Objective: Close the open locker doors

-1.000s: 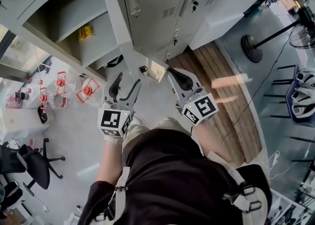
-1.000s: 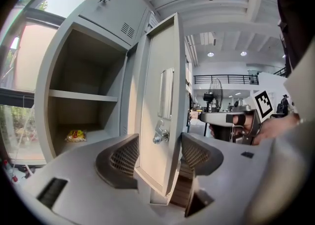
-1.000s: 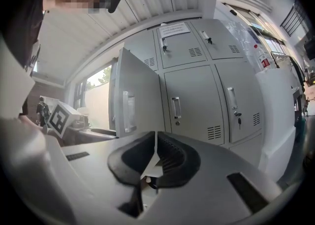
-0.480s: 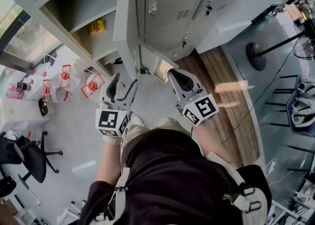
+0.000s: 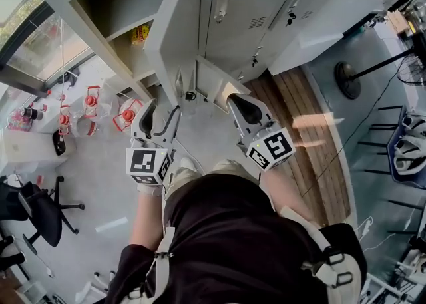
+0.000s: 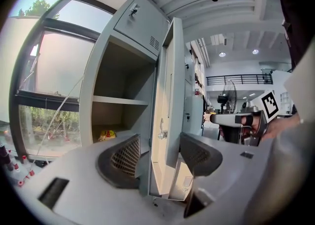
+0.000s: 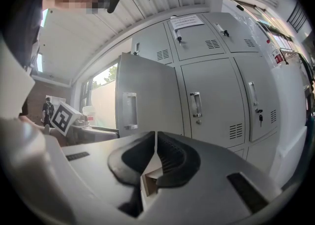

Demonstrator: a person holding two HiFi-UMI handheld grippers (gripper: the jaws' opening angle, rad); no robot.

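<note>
A bank of grey lockers fills the top of the head view. One tall door stands open, showing a shelf and a yellow packet inside. Below it a small lower door also hangs open. My left gripper is open and empty, a short way in front of the tall door's edge. My right gripper is shut on nothing, level with the lower door. In the right gripper view the shut gripper points at the tall door's outer face and its handle.
Clear jugs with red caps stand on the floor at the left by a window. An office chair is at lower left. A wooden platform runs under the lockers, with a fan base and helmets at the right.
The head view has swung, so the lockers sit lower and further right and the tall door shows more of its face. Both grippers hold much the same stance.
</note>
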